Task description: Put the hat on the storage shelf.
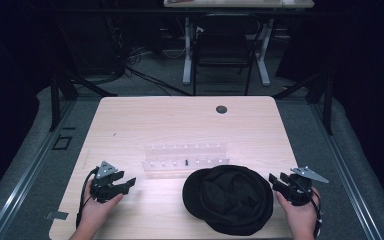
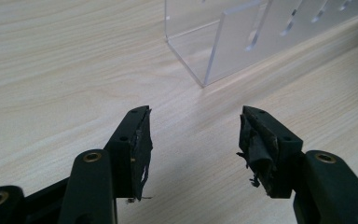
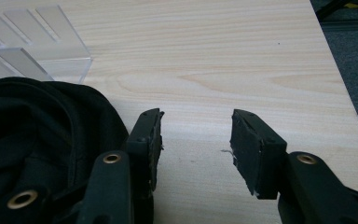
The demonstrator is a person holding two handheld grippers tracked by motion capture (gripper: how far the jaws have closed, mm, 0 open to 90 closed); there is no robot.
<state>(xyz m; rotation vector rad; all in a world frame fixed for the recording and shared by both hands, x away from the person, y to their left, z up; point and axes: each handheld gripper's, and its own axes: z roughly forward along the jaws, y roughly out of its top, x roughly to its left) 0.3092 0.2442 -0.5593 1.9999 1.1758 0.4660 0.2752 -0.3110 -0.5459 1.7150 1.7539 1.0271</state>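
A black cap [image 1: 230,197] lies on the wooden table [image 1: 180,125] near its front edge, right of centre. Behind it stands a clear acrylic rack [image 1: 185,160] with a row of slots. My left gripper [image 1: 128,183] rests at the front left, pointing toward the rack, jaws open and empty. In the left gripper view the gripper [image 2: 193,140] faces the rack's near corner [image 2: 214,51]. My right gripper [image 1: 274,181] sits just right of the cap, open and empty. In the right gripper view the gripper [image 3: 196,140] stands over bare wood with the cap [image 3: 37,140] beside its left jaw.
A small dark round grommet [image 1: 221,109] is set in the table's far side. Beyond the table stand a dark chair [image 1: 224,50] and white desk legs [image 1: 187,50]. The table's right edge [image 3: 345,88] lies close to my right gripper.
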